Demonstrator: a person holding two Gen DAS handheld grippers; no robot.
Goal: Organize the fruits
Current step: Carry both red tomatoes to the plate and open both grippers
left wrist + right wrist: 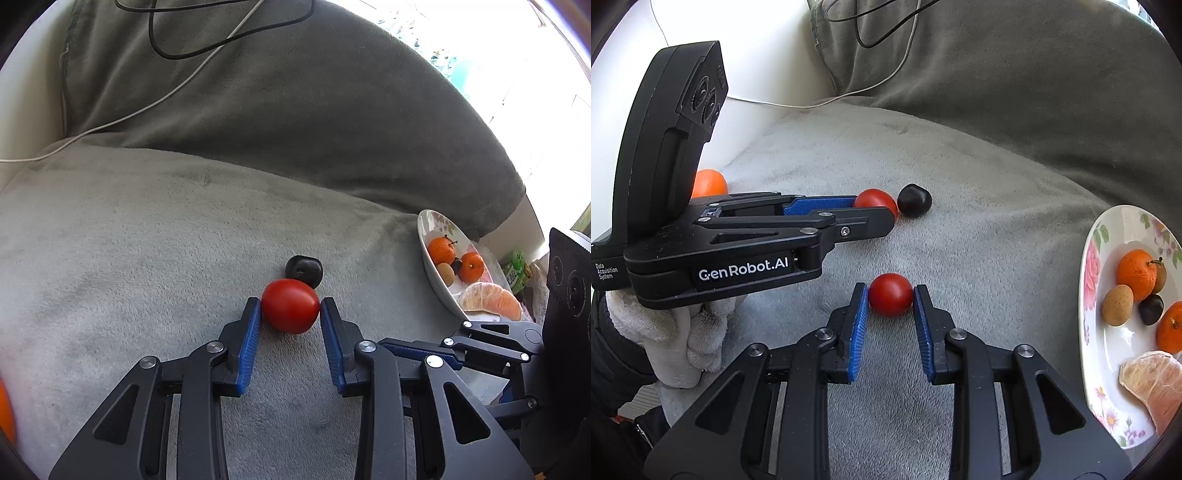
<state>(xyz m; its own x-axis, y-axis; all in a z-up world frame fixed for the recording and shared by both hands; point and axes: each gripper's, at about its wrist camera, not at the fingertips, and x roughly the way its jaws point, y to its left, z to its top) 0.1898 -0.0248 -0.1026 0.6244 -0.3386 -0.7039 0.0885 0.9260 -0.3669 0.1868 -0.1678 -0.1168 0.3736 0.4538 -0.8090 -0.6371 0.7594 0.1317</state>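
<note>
Am working in home living room: grey plush sofa cushion (147,240), floral plate (1089,266), charging cables (192,51) lying about.

Left gripper (290,308) brackets a red tomato (290,305) on the grey blanket (129,258); blue pads (250,339) sit at either side of it, contact unclear. A dark plum (304,270) lies just behind the tomato, touching it. Far right, a floral plate (430,225) holds two tangerines (441,250), a small brown fruit (445,274), a dark fruit and peeled citrus segments (491,301). The right gripper's body (509,343) shows at right edge, fingers hidden. Black and white cables (192,77) cross the green cushion (332,110).
</note>
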